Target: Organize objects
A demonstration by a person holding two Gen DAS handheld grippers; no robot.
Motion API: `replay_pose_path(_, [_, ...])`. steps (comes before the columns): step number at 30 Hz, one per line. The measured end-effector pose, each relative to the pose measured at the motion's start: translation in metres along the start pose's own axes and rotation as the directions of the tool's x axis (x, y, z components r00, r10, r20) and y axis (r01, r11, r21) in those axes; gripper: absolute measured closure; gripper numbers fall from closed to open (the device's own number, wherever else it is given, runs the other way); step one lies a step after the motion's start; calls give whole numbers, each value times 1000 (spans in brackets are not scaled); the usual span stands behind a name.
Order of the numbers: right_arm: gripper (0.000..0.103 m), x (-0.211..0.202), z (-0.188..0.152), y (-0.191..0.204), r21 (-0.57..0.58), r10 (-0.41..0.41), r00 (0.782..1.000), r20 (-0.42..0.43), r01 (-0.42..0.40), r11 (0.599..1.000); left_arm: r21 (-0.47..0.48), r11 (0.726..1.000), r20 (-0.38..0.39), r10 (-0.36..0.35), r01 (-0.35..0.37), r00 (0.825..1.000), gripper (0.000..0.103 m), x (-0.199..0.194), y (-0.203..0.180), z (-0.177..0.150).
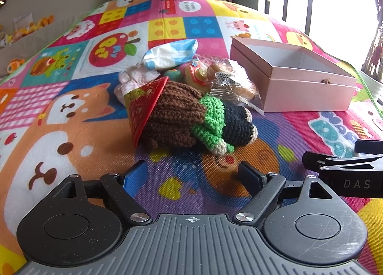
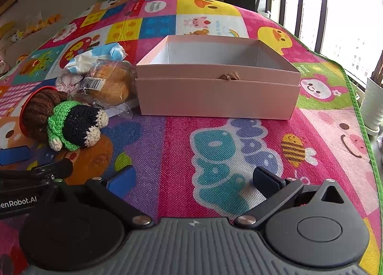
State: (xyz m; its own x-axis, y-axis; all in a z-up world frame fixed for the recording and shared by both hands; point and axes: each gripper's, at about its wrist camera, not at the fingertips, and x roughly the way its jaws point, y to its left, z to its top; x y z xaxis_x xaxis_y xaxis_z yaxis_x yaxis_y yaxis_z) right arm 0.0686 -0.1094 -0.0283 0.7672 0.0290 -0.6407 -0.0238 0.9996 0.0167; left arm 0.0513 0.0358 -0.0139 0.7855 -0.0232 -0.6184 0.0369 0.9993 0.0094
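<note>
Colourful cartoon play mat [image 2: 215, 145] covers the surface, all items lie on it. Left gripper [image 1: 192, 175] released, jaws spread wide, nothing between them, hovering just short of the crochet doll [image 1: 189, 119]. Doll lies on its side: brown yarn hair, red conical hat [image 1: 146, 105], green scarf, black body; head points left in the left wrist view. Behind the doll, a small pile touching or nearly touching: packaged bread in clear wrap [image 1: 234, 83], blue-white plastic packet [image 1: 170, 53], a pinkish-white wrapped item [image 1: 134, 79], small round toys [image 1: 191, 73], too cluttered to name more exactly. Pink cardboard box [image 2: 217, 95] open, sits on its lid, white inside looks empty from this angle, small brown knot on its front rim. Box is right of the pile; the bread wrap touches its left front corner. Right gripper [image 2: 197, 179] released too, jaws fully apart, empty, over bare mat in front of the box, well apart from it. Left gripper's arm shows at the left edge of the right wrist view. Window at right, framed pictures on the back wall.
</note>
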Motion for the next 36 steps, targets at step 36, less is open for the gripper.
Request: replay_pose_path(36, [0,-2,4,-28,-122,160,984,-84,-169,978,37,999,-15,-22,23,1000,0,17,-7,4])
